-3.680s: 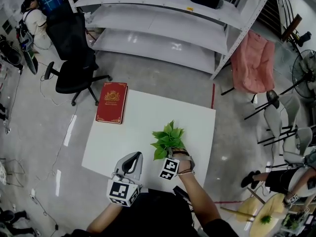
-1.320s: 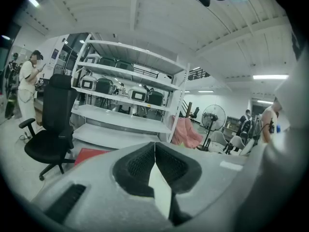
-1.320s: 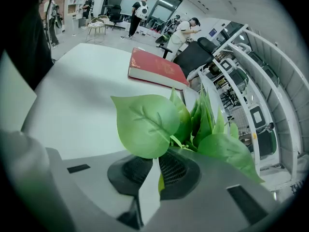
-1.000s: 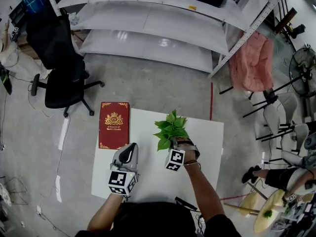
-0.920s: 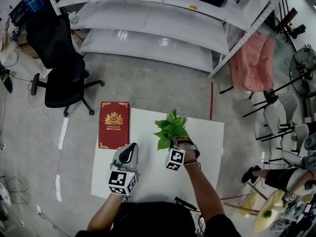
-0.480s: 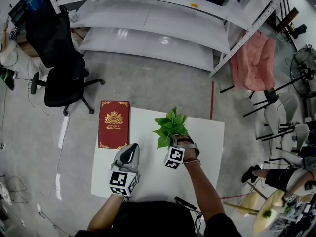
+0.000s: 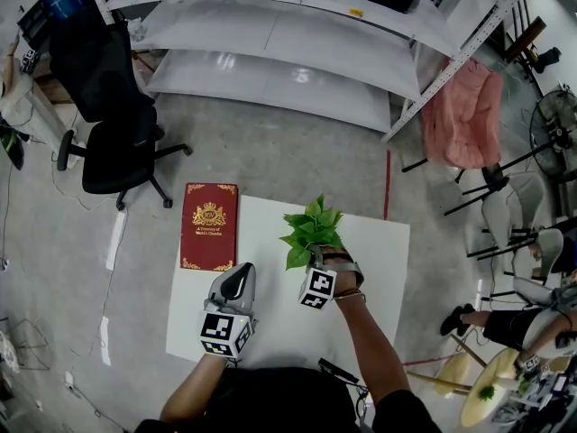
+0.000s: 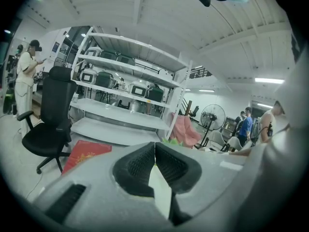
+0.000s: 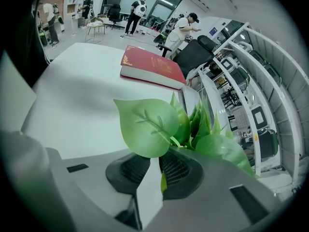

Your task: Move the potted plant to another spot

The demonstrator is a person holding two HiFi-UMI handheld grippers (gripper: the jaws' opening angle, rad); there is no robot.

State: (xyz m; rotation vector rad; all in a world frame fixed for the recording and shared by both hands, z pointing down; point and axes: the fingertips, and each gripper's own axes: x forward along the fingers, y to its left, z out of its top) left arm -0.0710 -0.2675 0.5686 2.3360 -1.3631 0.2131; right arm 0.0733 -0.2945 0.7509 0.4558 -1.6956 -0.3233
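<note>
The potted plant (image 7: 311, 231) is a small bunch of green leaves over the far middle of the white table (image 7: 379, 251). My right gripper (image 7: 320, 262) comes at it from the near side and is shut on its base; the pot is hidden under leaves and gripper. In the right gripper view a broad leaf (image 9: 149, 124) and stems rise from between the closed pads (image 9: 179, 170). My left gripper (image 7: 236, 276) hovers to the plant's left, shut and empty, its jaws meeting in the left gripper view (image 8: 154, 153).
A red hardcover book (image 7: 209, 226) lies on the table's far left corner, also showing in the right gripper view (image 9: 152, 66). A black office chair (image 7: 117, 124) and white shelving (image 7: 288, 43) stand beyond the table. A pink chair (image 7: 460, 111) stands to the right.
Since the oldest frame the right gripper has carried the plant away from the near edge toward the table's far side. Over the last second both grippers have barely moved.
</note>
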